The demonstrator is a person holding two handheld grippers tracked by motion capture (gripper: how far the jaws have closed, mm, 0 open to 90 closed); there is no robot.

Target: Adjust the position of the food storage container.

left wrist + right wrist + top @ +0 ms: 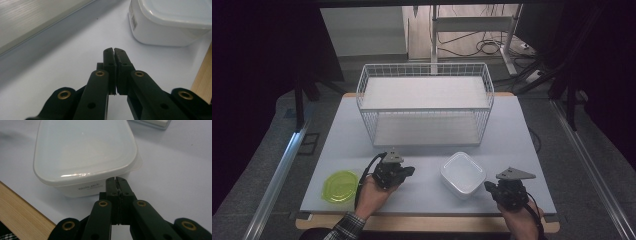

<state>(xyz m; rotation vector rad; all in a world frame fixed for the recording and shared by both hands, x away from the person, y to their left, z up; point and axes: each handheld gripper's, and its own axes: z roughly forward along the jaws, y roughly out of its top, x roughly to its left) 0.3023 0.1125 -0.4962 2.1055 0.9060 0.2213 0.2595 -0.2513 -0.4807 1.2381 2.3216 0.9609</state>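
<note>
A white square lidded container [463, 173] sits on the pale table near the front, between my two grippers. My left gripper [411, 171] lies to its left, pointing right toward it, jaws pressed together with nothing between them [114, 50]; the container [172, 22] stands a short way ahead of its tips. My right gripper [487, 186] is at the container's right front corner, shut and empty [116, 179], its tips just short of the container's wall [82, 152]. A lime-green round lid [340, 187] rests flat at the front left.
A white wire basket [424, 102] with two shelves stands at the back middle of the table [512, 130]. A wooden edge [427, 223] runs along the table's front. Floor rails and cables lie beyond the table.
</note>
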